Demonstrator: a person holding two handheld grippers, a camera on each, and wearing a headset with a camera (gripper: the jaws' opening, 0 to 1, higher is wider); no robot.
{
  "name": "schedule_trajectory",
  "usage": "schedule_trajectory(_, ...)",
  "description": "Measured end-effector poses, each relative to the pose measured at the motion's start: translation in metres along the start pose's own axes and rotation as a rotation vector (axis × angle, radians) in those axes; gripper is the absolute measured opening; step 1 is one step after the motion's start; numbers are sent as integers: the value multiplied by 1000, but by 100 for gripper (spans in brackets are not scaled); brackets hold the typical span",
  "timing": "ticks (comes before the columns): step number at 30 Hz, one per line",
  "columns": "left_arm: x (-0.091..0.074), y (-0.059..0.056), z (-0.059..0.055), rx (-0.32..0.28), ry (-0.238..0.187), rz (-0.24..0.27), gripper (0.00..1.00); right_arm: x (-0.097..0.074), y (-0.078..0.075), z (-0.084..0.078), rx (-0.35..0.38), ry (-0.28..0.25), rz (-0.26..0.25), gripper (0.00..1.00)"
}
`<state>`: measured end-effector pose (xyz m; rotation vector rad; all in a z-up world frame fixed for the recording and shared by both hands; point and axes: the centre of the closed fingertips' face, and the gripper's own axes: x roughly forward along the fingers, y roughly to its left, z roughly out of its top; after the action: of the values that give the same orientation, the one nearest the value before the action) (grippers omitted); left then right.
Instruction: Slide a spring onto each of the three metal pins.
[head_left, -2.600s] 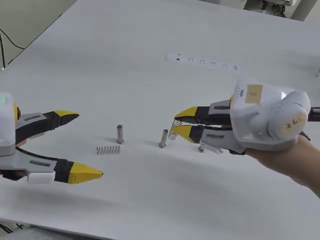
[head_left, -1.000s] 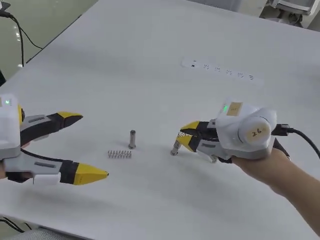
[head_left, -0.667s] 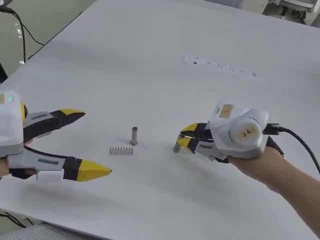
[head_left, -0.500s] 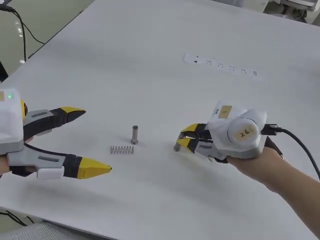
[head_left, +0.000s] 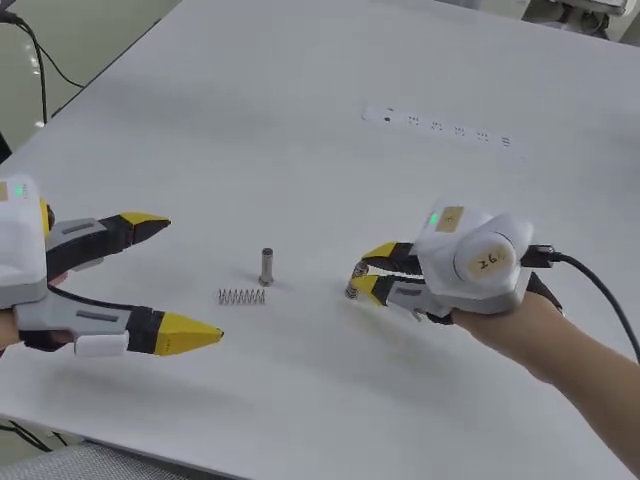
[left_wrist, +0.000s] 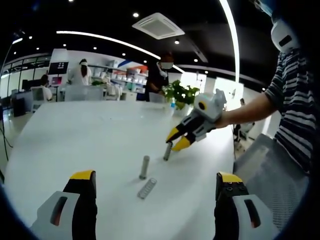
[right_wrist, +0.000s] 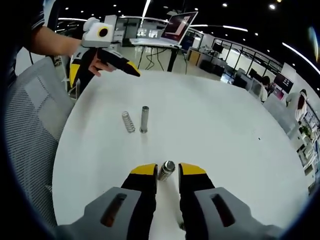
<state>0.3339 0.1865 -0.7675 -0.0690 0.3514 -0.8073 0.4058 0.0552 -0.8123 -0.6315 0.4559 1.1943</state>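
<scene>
Right gripper (right_wrist: 168, 171) has its jaws narrowed around a spring (right_wrist: 164, 174) sitting on its pin (right_wrist: 169, 164), likely to seat it; whether they pinch it can't be told. Left gripper (head_left: 172, 278) hangs wide open and empty near the loose spring (head_left: 241, 296) beside the bare pin (head_left: 266, 266), presumably next.

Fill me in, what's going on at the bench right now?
Two handheld claws are at work over a white table. The right claw grips a spring that sits over an upright pin. The left claw hangs open off to the side, holding nothing. Between them a bare pin stands upright, with a loose spring lying on the table beside it.
</scene>
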Motion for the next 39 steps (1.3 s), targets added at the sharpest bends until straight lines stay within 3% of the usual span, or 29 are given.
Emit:
schedule_trajectory(4, 0, 0, 2, 3, 0, -1, 97, -8, -2, 6, 55, -38, -8, 16)
schedule_trajectory(10, 2, 0, 6, 11, -1, -3, 97, -24, -8, 18, 196, -130, -31, 17)
schedule_trajectory(18, 4, -1, 8, 16, 1, -5, 97, -43, -10, 18, 306, -193, -40, 19)
schedule_trajectory(31, 2, 0, 6, 14, 10, 5, 98, -66, 8, 19, 385, -254, -15, 22)
schedule_trajectory(39, 4, -2, 8, 14, 8, 0, 98, -68, 20, 5, 393, -232, -2, 22)
